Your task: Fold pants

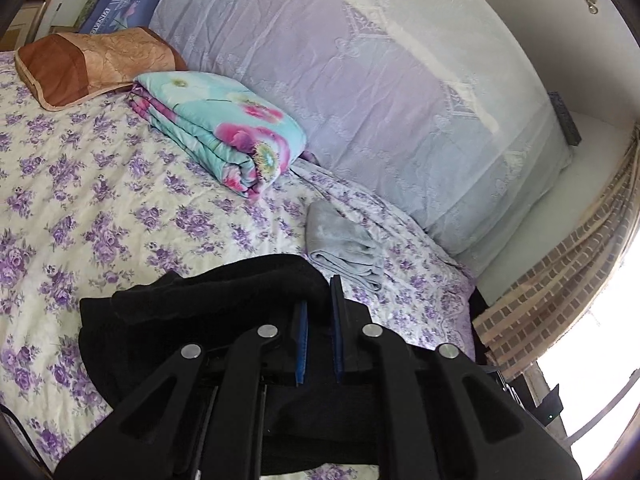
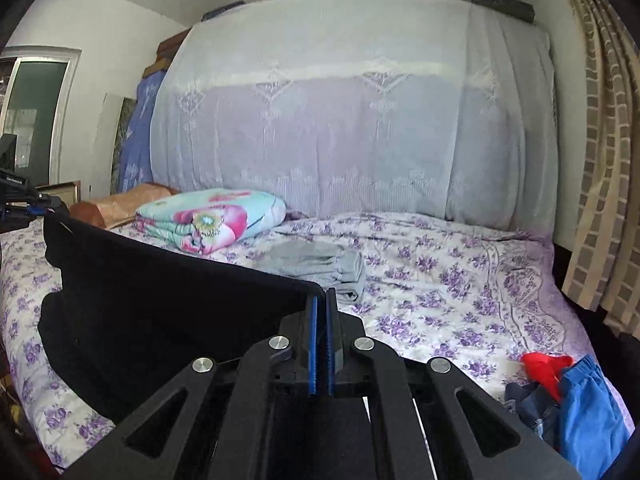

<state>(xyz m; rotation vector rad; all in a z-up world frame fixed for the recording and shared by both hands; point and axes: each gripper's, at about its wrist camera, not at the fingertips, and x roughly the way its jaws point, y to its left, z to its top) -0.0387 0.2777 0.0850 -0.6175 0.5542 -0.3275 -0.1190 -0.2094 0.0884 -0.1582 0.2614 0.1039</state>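
Note:
The black pants (image 1: 192, 312) hang over the floral bedspread (image 1: 100, 184), held up at two points. In the left wrist view my left gripper (image 1: 320, 292) has black cloth bunched between and over its blue pads, with a gap still showing between the pads. In the right wrist view my right gripper (image 2: 321, 300) is shut on the edge of the black pants (image 2: 160, 300), which stretch taut to the left toward the other gripper (image 2: 24, 200) at the far left edge.
A folded grey garment (image 1: 340, 240) lies on the bed just beyond the pants; it also shows in the right wrist view (image 2: 320, 264). A folded floral quilt (image 1: 216, 128) and a brown pillow (image 1: 88, 64) sit further back. Red and blue clothes (image 2: 576, 392) lie at the right. A curtain (image 2: 600, 160) hangs on the right.

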